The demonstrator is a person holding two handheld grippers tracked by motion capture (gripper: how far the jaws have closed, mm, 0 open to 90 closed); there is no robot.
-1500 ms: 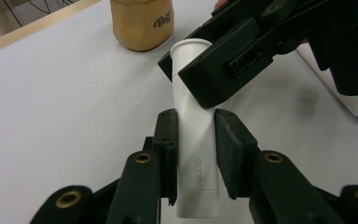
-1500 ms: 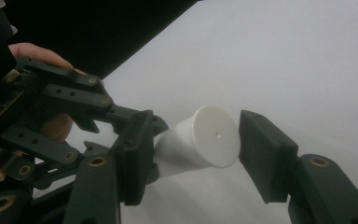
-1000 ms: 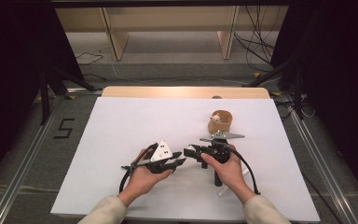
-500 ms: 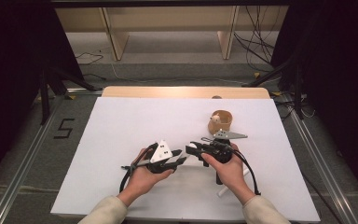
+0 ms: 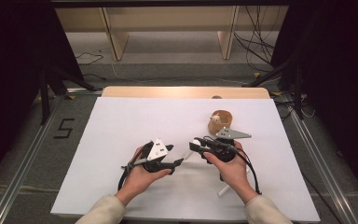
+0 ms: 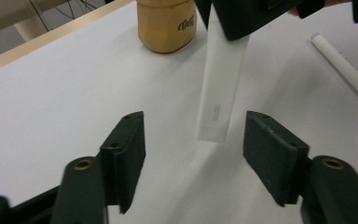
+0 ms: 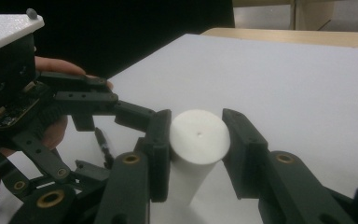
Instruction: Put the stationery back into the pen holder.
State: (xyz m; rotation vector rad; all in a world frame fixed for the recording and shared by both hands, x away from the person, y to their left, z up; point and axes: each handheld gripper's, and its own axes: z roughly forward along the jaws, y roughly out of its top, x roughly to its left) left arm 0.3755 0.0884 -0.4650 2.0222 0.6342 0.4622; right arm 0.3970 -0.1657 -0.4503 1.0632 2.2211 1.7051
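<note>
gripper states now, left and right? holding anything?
Left gripper: open, jaws just opened, pads clear of the white cap that hangs between them.
Right gripper: shut on the white cap.

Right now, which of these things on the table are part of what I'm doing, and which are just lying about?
In the job:
- white tube, clamped in the right gripper
- left gripper, jaws just opened, the tube between them untouched

Lying about:
- tan jar, beyond the grippers
- white rod, flat on the table
</note>
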